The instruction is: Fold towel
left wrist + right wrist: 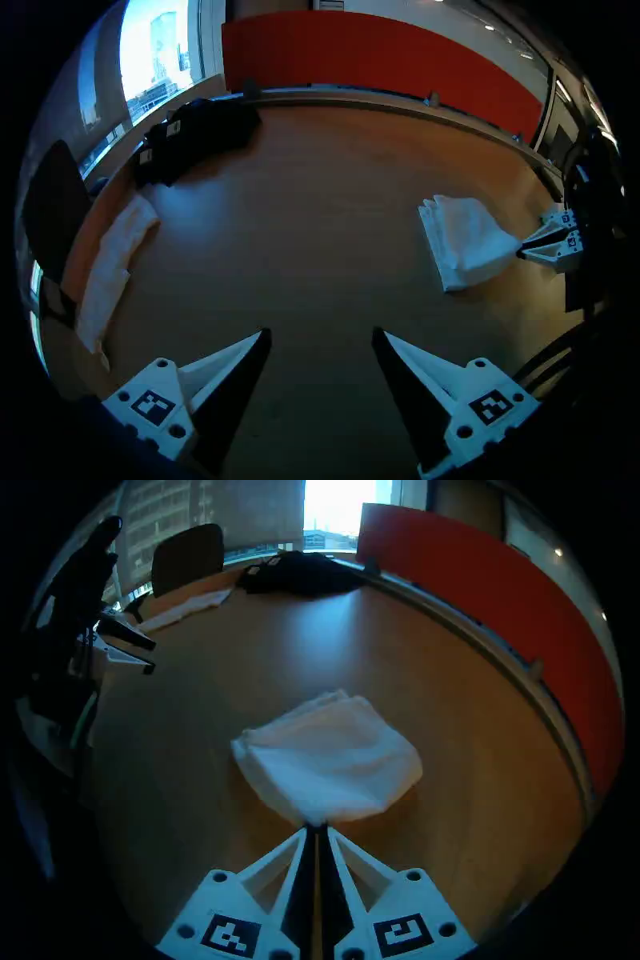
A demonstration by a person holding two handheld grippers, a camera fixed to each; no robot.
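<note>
A white folded towel (330, 756) lies on the wooden table (448, 720), its near corner pinched between the fingers of my right gripper (318, 828), which is shut on it. In the left gripper view the same towel (464, 240) lies at the right, with the right gripper (524, 250) gripping its right corner. My left gripper (320, 336) hovers open over bare table, well left of the towel, with nothing between its fingers. In the right gripper view the left gripper (148, 656) appears far left, held by a dark-sleeved arm.
A second white cloth (116, 268) lies along the table's left edge. A black bag or garment (196, 136) sits at the far corner by the window. A red partition (384, 56) runs behind the table. A dark chair (188, 556) stands near the window.
</note>
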